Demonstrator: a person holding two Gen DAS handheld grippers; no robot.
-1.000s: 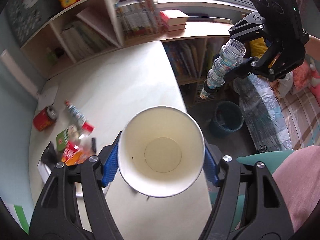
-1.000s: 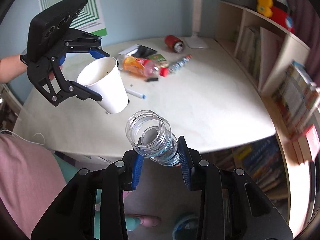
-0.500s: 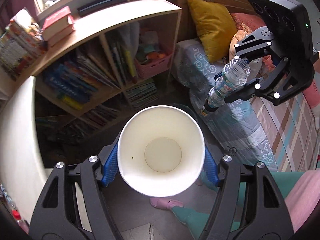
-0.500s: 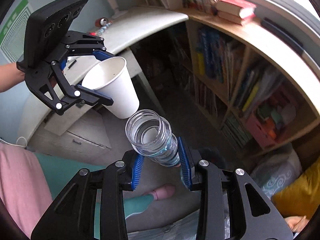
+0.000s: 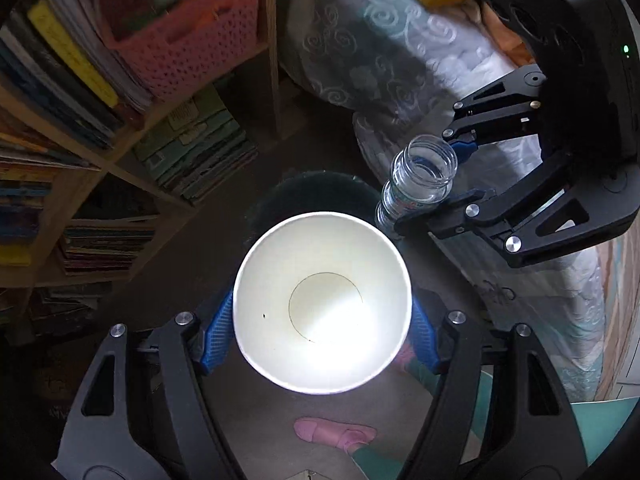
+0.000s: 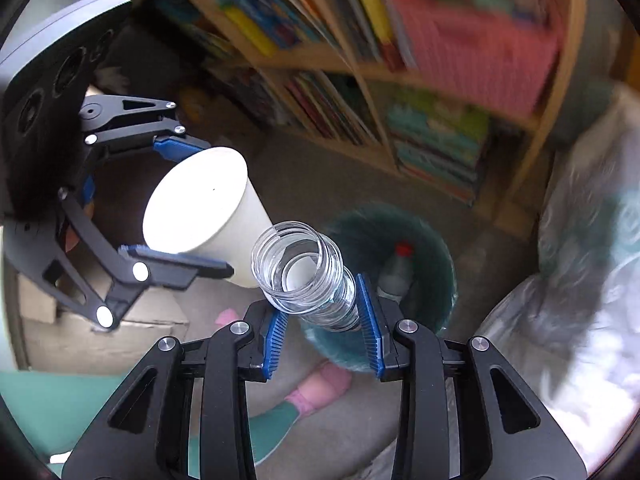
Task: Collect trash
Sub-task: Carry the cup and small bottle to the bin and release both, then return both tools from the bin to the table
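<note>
Now the left tool (image 5: 322, 328) is gripping a white paper cup (image 5: 322, 300) between its blue pads, the cup's open mouth facing the camera and its inside looking bare apart from a small dark speck. Seen from the right wrist, that same cup (image 6: 204, 216) is hanging tilted in the air, its narrow base pointing down toward a dark green bin (image 6: 424, 240) on the floor. The right tool (image 6: 322, 320) is clamping a clear plastic bottle (image 6: 308, 276), uncapped, with its threaded neck toward the camera and its body pointing down over the bin's near rim. In the left wrist view the bottle (image 5: 420, 180) is sitting just beside the cup's upper right edge, and the bin (image 5: 316, 194) is showing as a dark round shape right behind the cup. Inside the bin another bottle with a red cap (image 6: 394, 272) is lying. A bookshelf (image 6: 360, 80) is standing behind the bin, with a pink basket (image 5: 188, 36) on it, and a bed with a patterned cover (image 5: 400, 68) is to the right.
</note>
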